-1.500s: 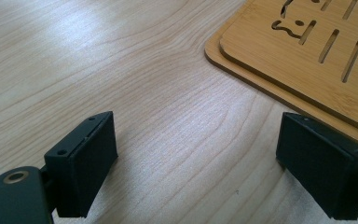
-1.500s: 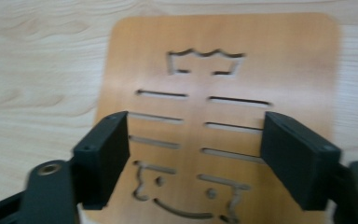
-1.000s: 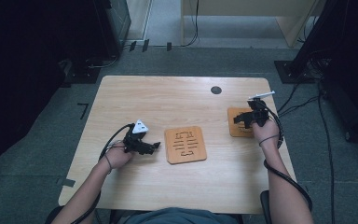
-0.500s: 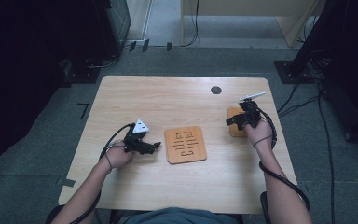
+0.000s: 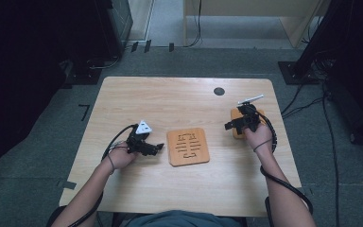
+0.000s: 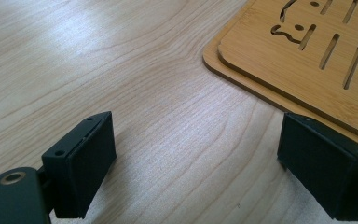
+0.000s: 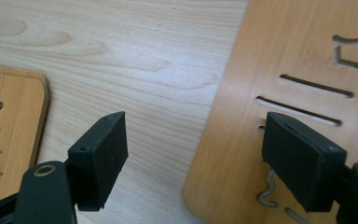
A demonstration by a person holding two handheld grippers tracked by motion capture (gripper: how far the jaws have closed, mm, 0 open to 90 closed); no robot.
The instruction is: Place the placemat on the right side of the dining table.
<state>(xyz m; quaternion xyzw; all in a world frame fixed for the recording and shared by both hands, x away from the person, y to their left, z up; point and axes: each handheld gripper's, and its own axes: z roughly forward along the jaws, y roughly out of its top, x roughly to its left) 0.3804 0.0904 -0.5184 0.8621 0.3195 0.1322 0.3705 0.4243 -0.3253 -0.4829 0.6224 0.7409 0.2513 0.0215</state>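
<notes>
since a second ago the right gripper (image 5: 230,126) has been drawn in over the near left edge of the small slotted board (image 5: 237,133) by the table's (image 5: 123,94) right side; its jaws are seen wide apart, one over the board, one over bare wood, nothing held, so a grasp of that edge is judged imminent. the left gripper (image 5: 159,147) is kept open and empty beside the central stacked boards (image 5: 187,146). no containers are seen.
</notes>
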